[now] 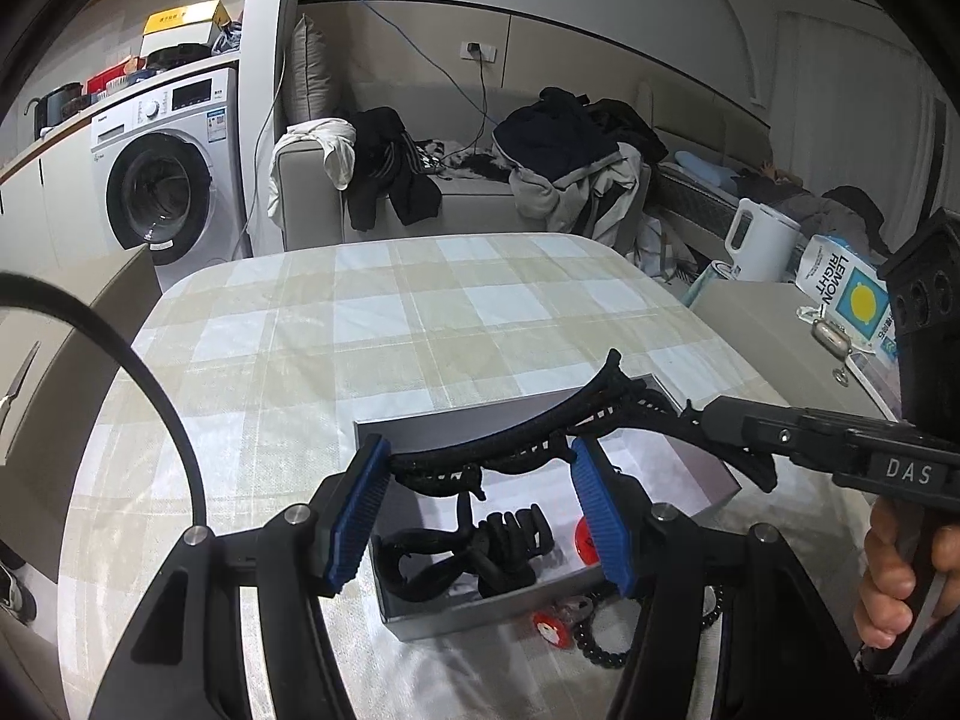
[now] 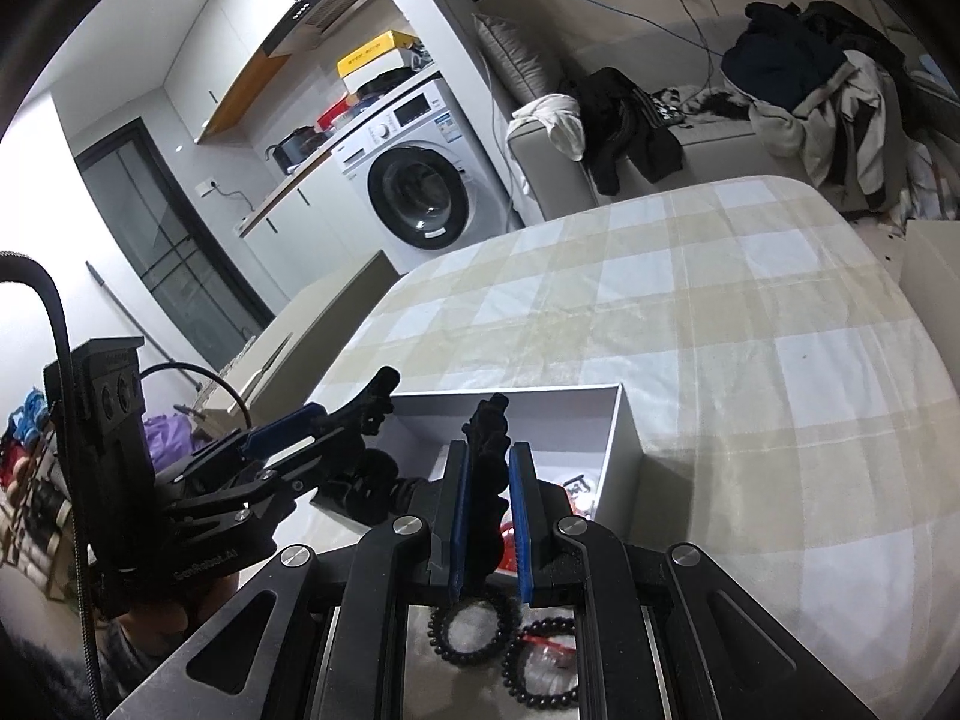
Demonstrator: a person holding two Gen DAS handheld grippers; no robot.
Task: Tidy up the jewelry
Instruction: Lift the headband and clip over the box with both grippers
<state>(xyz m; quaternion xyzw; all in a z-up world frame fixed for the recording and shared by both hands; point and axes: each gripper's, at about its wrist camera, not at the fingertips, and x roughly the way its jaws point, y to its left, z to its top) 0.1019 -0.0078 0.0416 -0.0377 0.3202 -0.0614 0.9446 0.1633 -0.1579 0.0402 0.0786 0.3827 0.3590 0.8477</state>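
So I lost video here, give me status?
Right tongs shut on long black hair clip above grey box. Left tongs open around it. Black claw clips already inside.

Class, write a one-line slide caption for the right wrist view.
Right gripper shut on a long black hair clip above the grey box, left gripper beside it.

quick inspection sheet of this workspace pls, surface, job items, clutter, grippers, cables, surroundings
surface: table under a checked cloth.
job's things: long black hair clip held over the open grey box; black claw clips inside the box; two black bead bracelets and small red items on the cloth beside it.
clutter: white kettle and lemon packet off to the side.
grippers: right gripper shut on the clip; left gripper open, pads either side of the clip.
cables: blue cable across the wall.
surroundings: washing machine, sofa with clothes.
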